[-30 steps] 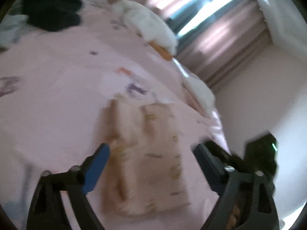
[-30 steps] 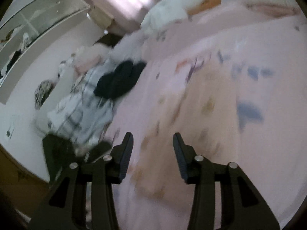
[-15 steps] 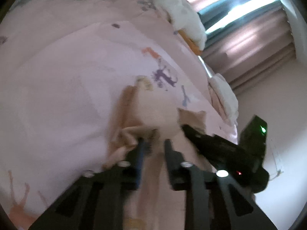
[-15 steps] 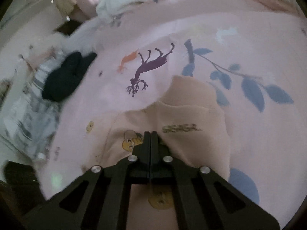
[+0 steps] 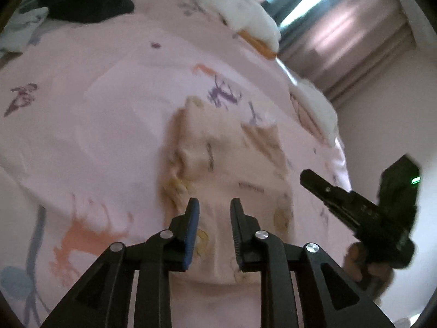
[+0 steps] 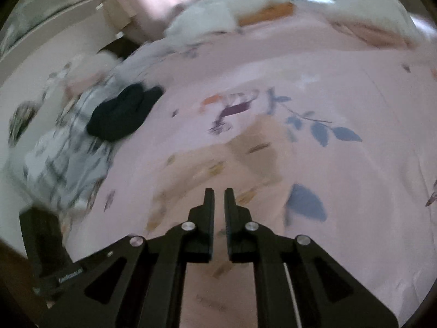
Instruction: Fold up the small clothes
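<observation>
Beige printed garment lies on the pink bedsheet, straight ahead of the left gripper, long axis running away; its fingers stand slightly apart, holding nothing. Right gripper, fingers nearly together and empty, hovers over the near edge; dark clothes lie leftward.

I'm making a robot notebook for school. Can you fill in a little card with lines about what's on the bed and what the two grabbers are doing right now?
surface: pink bedsheet printed with animals and leaves
garment: beige printed garment, lying partly folded on the sheet
left hand-held gripper: partly open above the garment's near part, nothing between its fingers
right hand-held gripper: narrow gap between its fingers, nothing visibly held
other clothes: black garment on a plaid pile at the bed's side
sharpness: blurry, so prints are hard to read
</observation>
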